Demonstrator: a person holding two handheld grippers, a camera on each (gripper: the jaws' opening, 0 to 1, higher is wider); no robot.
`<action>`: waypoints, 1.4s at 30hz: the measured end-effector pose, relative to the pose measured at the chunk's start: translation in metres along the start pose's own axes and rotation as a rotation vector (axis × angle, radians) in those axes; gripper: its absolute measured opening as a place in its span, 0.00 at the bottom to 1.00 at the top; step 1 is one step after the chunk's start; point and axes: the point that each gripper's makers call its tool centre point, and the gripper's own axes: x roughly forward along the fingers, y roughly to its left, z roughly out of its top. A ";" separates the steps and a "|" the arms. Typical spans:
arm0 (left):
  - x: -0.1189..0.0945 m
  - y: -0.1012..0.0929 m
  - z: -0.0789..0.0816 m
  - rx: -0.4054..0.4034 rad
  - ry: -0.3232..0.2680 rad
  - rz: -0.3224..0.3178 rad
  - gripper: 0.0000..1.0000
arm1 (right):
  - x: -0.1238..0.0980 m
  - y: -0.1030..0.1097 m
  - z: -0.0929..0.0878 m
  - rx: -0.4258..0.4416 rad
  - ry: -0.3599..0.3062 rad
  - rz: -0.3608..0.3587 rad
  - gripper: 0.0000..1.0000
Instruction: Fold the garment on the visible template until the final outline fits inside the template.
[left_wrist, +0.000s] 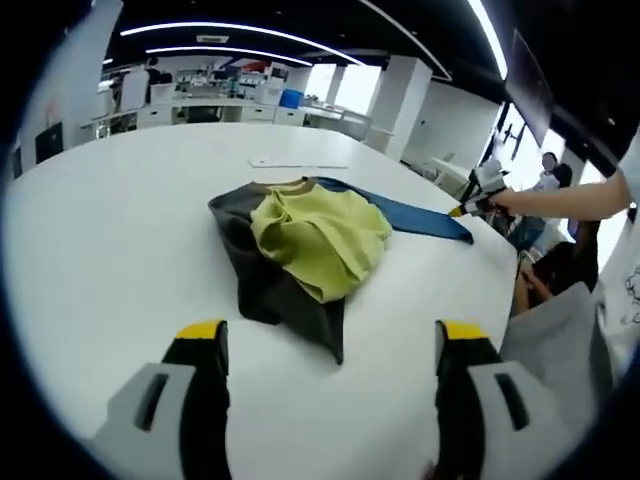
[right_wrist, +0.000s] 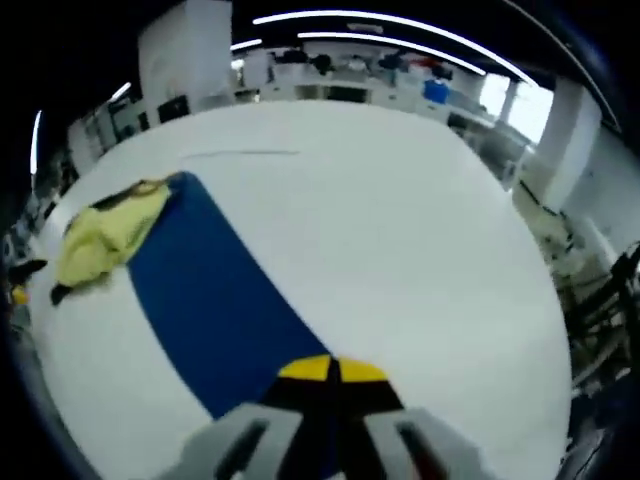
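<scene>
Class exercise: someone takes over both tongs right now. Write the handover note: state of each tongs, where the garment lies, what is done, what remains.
Left tongs: open, holding nothing, poised over the white table short of the garment.
Right tongs: shut on the blue sleeve, stretched out flat from the heap.
Garment: the crumpled yellow-green, dark grey and blue top lies bunched mid-table. A flat white sheet, possibly the template, lies beyond it.
Done: one sleeve drawn out.
Left: probably spread the body flat, fold it, and check the outline fits the template.
</scene>
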 end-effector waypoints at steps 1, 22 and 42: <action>0.000 0.000 0.000 -0.001 0.000 0.001 0.82 | 0.002 -0.003 0.001 0.007 0.006 -0.005 0.00; 0.001 0.003 -0.005 -0.030 0.031 0.030 0.82 | 0.033 -0.031 0.025 -0.025 0.036 -0.034 0.00; 0.003 0.004 -0.008 -0.041 0.040 0.038 0.82 | 0.040 -0.045 0.031 0.029 0.030 0.024 0.05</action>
